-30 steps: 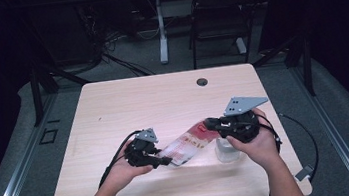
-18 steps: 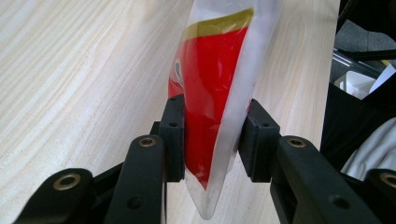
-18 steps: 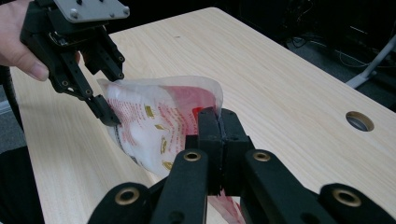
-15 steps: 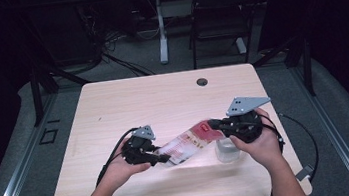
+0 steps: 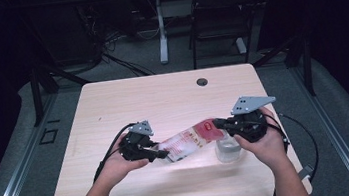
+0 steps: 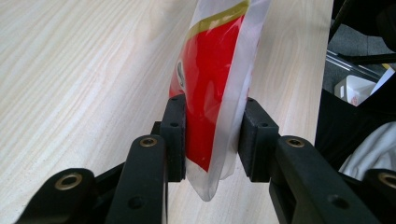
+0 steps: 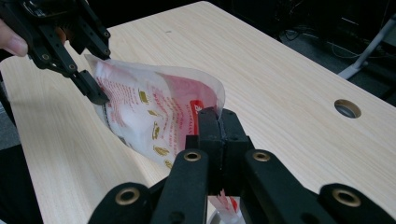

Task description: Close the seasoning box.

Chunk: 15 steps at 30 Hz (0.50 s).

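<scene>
We have the red-and-white pouch (image 5: 190,141) stretched between both grippers just off the table (image 5: 162,99), left gripper (image 5: 162,154) clamping its 8 o'clock end, right gripper (image 5: 219,122) pinched shut on its 2 o'clock corner above the clear cup (image 5: 229,150), so any yank risks tearing or spilling past it.

A red-and-white plastic pouch (image 5: 190,141) hangs tilted above a clear cup (image 5: 229,150).

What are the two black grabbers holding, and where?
Both hold one red-and-white pouch: the left gripper pinches its bottom end, the right gripper its top edge.
</scene>
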Tool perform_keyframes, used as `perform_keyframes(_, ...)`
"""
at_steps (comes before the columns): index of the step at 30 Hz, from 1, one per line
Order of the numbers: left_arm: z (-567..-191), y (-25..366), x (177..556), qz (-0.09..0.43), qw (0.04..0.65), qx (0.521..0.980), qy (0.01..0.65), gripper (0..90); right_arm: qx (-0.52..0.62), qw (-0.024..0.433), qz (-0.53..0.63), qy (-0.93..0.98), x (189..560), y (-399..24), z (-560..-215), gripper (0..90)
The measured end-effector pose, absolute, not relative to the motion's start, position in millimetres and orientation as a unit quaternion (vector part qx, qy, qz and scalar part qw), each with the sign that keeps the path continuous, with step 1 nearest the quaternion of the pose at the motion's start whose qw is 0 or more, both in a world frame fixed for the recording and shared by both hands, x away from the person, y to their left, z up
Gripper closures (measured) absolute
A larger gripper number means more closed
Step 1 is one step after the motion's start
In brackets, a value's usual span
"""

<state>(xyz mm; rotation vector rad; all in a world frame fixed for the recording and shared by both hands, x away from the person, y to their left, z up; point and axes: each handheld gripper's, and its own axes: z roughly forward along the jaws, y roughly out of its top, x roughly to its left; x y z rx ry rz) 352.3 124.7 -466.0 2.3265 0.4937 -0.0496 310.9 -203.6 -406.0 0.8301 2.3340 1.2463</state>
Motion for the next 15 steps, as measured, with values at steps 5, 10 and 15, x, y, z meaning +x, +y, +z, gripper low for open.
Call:
perform_keyframes(5,-460.1,125.8,353.2,-0.016,0.374,0.907,0.192,67.2,0.300,0.185,0.437,0.828,311.0,-205.7,-406.6,89.9)
perform_keyframes(10,-452.3,125.2,354.7,-0.011,0.377,0.907,0.190,67.6,0.307,0.186,0.436,0.825,310.7,-209.9,-406.4,89.9)
perform_keyframes(15,-446.9,124.6,355.8,-0.008,0.379,0.906,0.189,67.9,0.311,0.188,0.435,0.824,310.3,-212.9,-406.4,90.0)
